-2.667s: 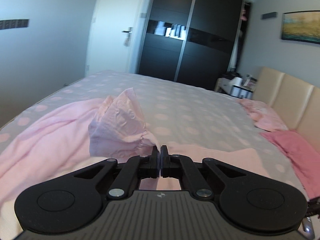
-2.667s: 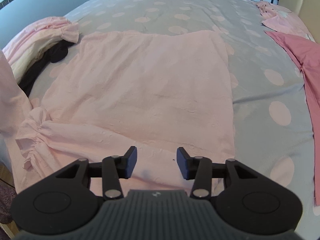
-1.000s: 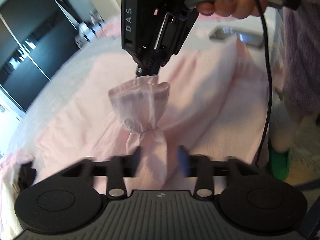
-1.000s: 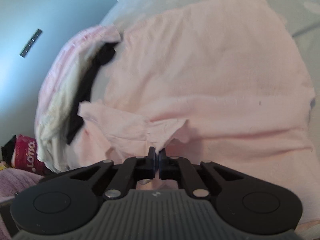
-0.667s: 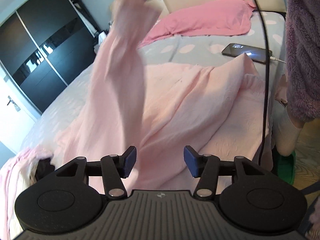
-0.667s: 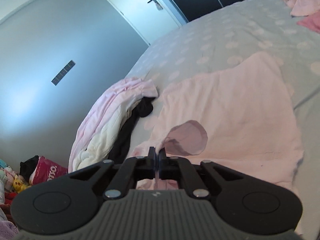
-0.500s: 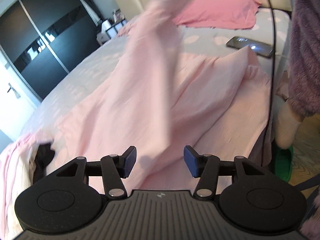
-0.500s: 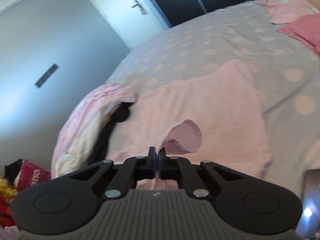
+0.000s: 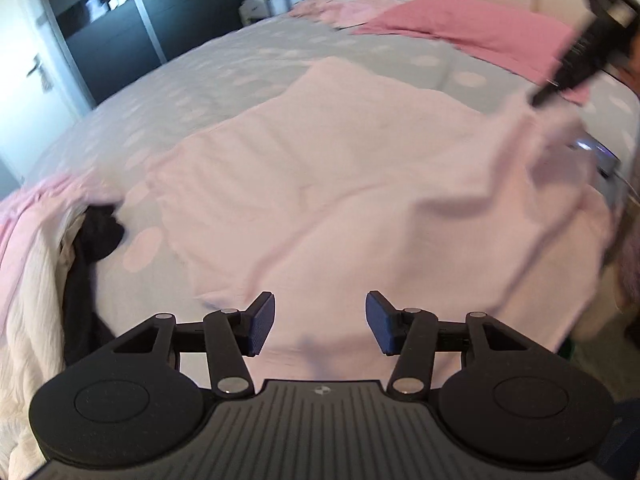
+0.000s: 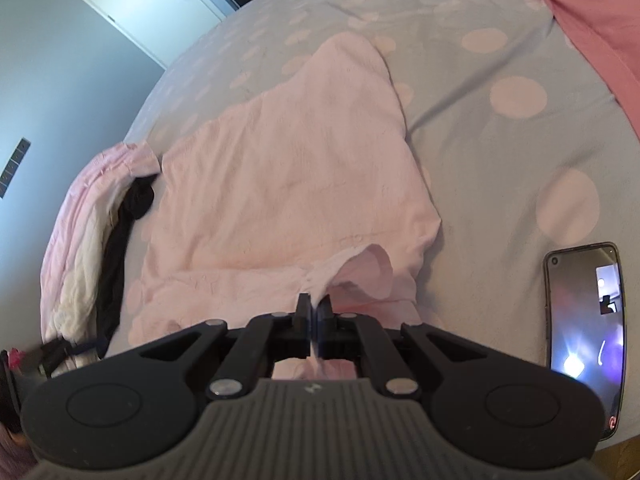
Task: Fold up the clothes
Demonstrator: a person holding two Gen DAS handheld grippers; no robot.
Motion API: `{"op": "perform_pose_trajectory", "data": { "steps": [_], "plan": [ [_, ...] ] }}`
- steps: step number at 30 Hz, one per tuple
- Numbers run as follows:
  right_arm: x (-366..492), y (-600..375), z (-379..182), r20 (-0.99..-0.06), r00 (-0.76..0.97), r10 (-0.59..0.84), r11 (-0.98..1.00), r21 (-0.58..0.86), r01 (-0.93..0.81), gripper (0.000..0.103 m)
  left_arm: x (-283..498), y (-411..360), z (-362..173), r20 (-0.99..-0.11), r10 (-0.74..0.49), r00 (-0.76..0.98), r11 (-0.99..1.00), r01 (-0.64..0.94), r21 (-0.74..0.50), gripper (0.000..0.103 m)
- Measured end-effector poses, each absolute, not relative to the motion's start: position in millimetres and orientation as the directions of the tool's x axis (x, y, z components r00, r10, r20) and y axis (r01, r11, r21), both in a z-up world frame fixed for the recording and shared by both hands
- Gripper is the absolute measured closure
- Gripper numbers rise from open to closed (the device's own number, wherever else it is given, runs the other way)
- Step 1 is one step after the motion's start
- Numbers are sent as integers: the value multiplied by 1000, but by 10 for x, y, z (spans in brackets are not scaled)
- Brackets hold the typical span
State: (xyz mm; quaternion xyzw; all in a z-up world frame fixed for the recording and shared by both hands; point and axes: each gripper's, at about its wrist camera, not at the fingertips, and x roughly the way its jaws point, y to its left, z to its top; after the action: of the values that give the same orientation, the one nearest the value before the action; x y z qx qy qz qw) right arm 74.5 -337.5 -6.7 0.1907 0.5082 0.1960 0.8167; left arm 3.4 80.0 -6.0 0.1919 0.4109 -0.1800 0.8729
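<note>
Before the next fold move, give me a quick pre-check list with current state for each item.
1. Right tongs hold the sleeve cuff of the pale pink top: ok, shut on the fabric.
2. Left tongs free: ok, nothing between the pads, jaws closing.
3. Body of the top flat on the bed: ok at the far half; the near edge is rumpled.
4. Phone clear of the fold: not ok, it lies on the bed right beside the held sleeve, screen lit.
5. Clothes pile apart from the top: cannot tell, its edge meets the top's corner.
</note>
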Motion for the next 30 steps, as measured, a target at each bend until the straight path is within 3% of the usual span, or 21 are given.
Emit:
{"op": "perform_pose_trajectory", "data": {
  "steps": [1, 3, 10, 14, 15, 16, 17, 24, 30],
  "plan": [
    [750, -3359, -81, -759, 401, 513, 852, 506, -133, 99, 165, 894, -47, -793, -151, 590, 874, 454, 172, 66],
    [756, -3330, -88, -762, 396, 512, 854, 499, -146, 99, 409, 1045, -70, -810, -148, 568, 877, 454, 158, 70],
    [803, -3323, -169, -775, 385, 501, 862, 488, -139, 98, 825, 1142, -448, -837, -164, 522, 763, 605, 228, 70],
    [848, -3330, -217, -786, 378, 489, 869, 477, -132, 98, 1009, 1174, -635, -862, -211, 460, 756, 636, 154, 70],
    [860, -3332, -228, -790, 377, 484, 872, 471, -131, 98, 1045, 1180, -681, -872, -214, 439, 760, 636, 134, 74],
    [872, -3335, -240, -794, 376, 478, 875, 466, -130, 98, 1075, 1187, -720, -882, -216, 420, 764, 635, 115, 91],
    [883, -3337, -251, -797, 375, 473, 878, 460, -129, 98, 1088, 1199, -734, -887, -217, 407, 773, 627, 99, 100],
    [856, -3375, -123, -752, 412, 514, 854, 495, -161, 99, 1023, 1519, -397, -881, -215, 422, 841, 539, 53, 101],
    [993, -3114, -373, -814, 378, 441, 898, 398, -190, 99, 1054, 1493, -579, -894, -146, 424, 844, 525, 112, 101]
  ]
}}
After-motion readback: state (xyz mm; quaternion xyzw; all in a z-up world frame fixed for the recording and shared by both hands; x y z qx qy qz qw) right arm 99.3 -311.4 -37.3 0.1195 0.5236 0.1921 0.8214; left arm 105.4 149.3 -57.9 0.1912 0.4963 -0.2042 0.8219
